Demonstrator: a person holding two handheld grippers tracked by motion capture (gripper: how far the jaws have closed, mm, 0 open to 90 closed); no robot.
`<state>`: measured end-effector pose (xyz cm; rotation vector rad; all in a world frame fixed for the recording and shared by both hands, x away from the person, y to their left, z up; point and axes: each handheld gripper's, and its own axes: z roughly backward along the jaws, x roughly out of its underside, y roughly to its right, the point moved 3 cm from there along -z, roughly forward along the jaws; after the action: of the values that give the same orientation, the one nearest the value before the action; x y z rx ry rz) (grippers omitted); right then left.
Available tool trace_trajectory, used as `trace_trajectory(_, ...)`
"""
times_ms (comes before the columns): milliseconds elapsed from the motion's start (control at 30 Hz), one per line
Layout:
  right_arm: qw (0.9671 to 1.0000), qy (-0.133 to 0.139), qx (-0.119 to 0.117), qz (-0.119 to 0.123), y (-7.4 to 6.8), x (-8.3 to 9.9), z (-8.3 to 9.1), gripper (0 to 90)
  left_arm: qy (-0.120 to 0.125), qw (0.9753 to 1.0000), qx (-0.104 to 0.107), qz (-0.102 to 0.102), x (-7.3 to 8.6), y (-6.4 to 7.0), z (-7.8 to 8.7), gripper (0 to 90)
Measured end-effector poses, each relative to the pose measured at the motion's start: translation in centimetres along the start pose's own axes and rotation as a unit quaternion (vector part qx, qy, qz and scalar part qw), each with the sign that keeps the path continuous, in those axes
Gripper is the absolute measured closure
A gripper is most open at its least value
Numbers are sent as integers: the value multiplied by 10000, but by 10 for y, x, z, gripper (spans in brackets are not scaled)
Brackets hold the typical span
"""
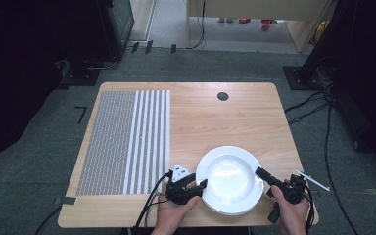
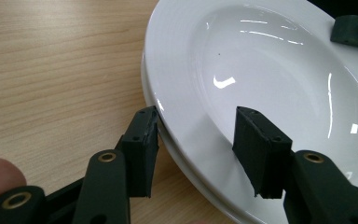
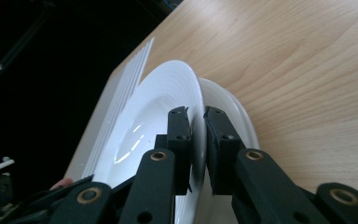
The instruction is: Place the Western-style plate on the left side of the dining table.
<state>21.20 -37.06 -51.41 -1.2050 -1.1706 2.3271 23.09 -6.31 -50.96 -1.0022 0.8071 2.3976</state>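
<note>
Two plates are stacked here, and you've got the top plate (image 1: 230, 178) between your hands at the near edge of the counter (image 1: 235, 117), just right of the striped mat (image 1: 127, 142). Your right hand-held gripper (image 3: 196, 122) is clamped narrow on the top plate's right rim, one jaw above and one below, with the lower plate (image 3: 235, 114) peeking out beyond it. Your left hand-held gripper (image 2: 196, 133) is wide, straddling the left rim (image 2: 168, 126) without pinching it yet: one jaw outside the edge, one over the bowl. So the plate lies straight between the two, rim to rim, both hands equally near. The right gripper view shows the top plate tilted up off the lower one on that side; the high view (image 1: 191, 188) flattens that and reads as a single dish. My judgement: close the left one before lifting, or the plate may pivot.
</note>
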Motion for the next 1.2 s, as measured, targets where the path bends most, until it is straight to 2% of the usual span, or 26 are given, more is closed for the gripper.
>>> trace_trajectory(167,9999,48,-144,32,0,-1,-2,830,36,10000,52,62,0,-2,0,523)
trace_trajectory(300,9996,87,-276,74,1,-1,-3,833,56,10000,52,12,0,-2,0,519)
trace_trajectory(400,9988,118,-466,108,1,-2,-6,837,56,9999,95,3,0,-3,-1,515)
trace_trajectory(500,9984,170,-479,229,-2,-3,-8,836,85,9999,83,10,0,-3,-1,515)
trace_trajectory(667,9976,219,-564,334,-3,-2,-8,834,143,9998,81,-108,0,-4,-2,516)
trace_trajectory(767,9975,228,-506,442,-4,-3,-12,825,181,9997,88,-133,0,-4,-2,522)
trace_trajectory(867,9978,239,-432,440,-5,-2,-14,819,215,9997,101,-101,0,-5,-1,537)
trace_trajectory(900,9978,247,-428,430,-5,-2,-15,819,221,9997,141,-33,-1,-6,-1,543)
trace_trajectory(1033,9975,273,-464,452,-9,-1,-15,821,242,9994,211,125,-1,-8,1,568)
trace_trajectory(1200,9973,325,-506,424,-11,-1,-14,823,284,9991,216,222,-3,-9,2,591)
